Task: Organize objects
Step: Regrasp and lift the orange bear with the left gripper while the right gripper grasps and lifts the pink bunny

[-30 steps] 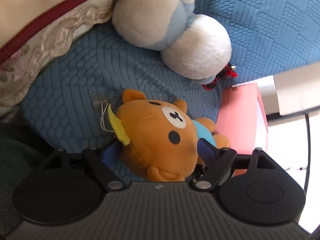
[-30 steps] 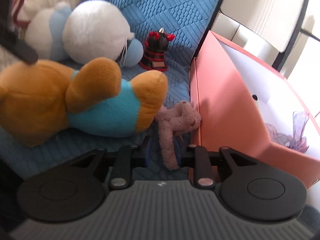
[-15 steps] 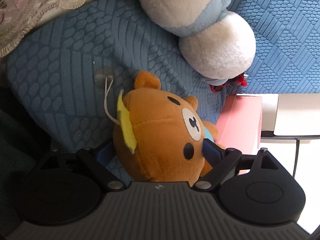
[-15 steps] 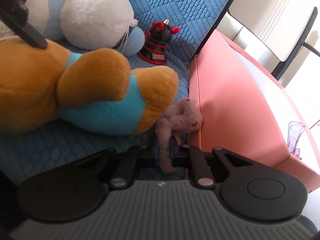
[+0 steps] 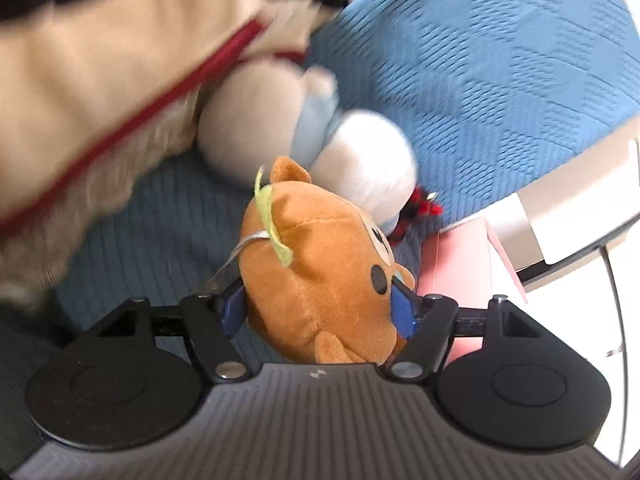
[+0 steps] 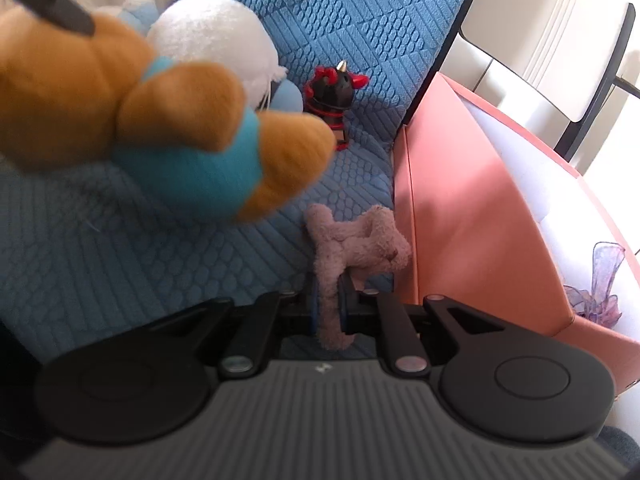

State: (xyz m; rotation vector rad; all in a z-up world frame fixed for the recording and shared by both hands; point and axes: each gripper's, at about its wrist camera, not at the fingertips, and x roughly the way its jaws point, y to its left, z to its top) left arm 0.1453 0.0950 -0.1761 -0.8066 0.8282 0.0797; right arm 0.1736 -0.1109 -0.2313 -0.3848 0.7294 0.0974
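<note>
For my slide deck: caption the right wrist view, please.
Right gripper clamps small pink plush beside pink box; orange bear lifted alongside.

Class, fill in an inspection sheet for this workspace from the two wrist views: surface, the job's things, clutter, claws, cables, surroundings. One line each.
Surface: blue quilted fabric cover, patterned in textured patches.
Job's things: orange plush bear with turquoise shirt; small pink plush toy; white and pale-blue round plush; black-and-red horned figurine; open pink cardboard box beside the cover, purple ribbon inside.
Clutter: nothing seen.
Claws: left claw shut on the bear's head; right claw shut on the pink toy's limb.
Cables: nothing seen; only a grey string loop on the bear's head.
Surroundings: cream cushion with red piping, blurred; white chair behind the box.
</note>
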